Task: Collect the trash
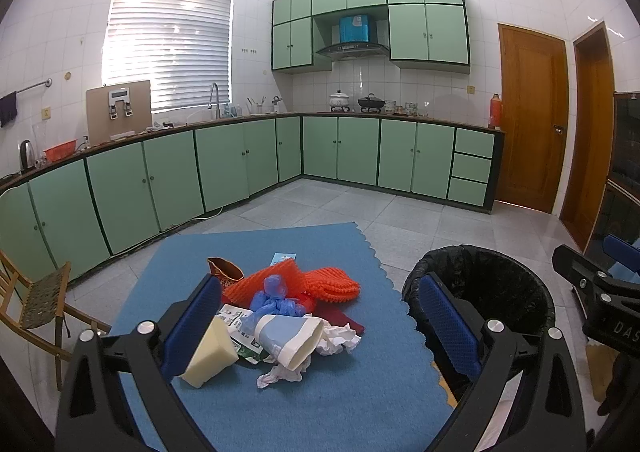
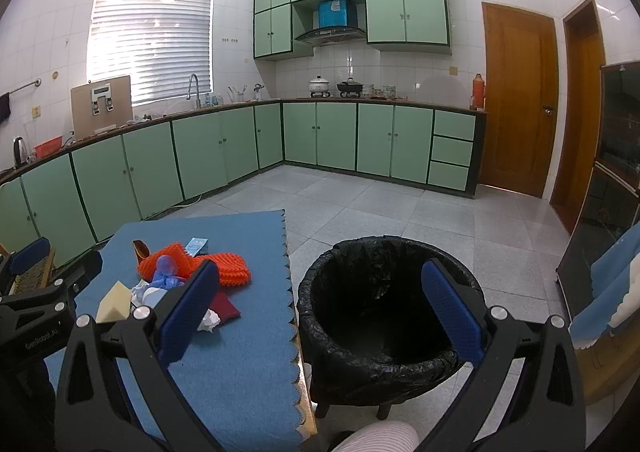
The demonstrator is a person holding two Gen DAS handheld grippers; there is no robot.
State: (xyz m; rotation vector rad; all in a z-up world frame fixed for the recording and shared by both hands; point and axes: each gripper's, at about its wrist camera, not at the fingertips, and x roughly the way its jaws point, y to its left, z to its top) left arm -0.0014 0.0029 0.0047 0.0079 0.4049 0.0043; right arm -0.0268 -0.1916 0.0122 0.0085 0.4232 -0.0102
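A pile of trash lies on the blue mat (image 1: 320, 404): an orange mesh (image 1: 320, 280), a crumpled blue glove (image 1: 276, 300), a blue-and-white paper cup (image 1: 292, 336) on its side, white tissue (image 1: 336, 340), a cream foam block (image 1: 214, 352) and a brown wrapper (image 1: 224, 268). My left gripper (image 1: 324, 324) is open above the pile, holding nothing. The black-lined bin (image 2: 380, 308) stands right of the table. My right gripper (image 2: 320, 312) is open and empty above the bin's near rim. The pile also shows in the right wrist view (image 2: 192, 272).
A wooden folding chair (image 1: 36, 304) stands left of the table. Green kitchen cabinets (image 1: 224, 164) run along the far walls. Wooden doors (image 1: 532, 116) are at the right. A dark glass cabinet (image 2: 616, 156) stands at the far right. Tiled floor lies beyond the table.
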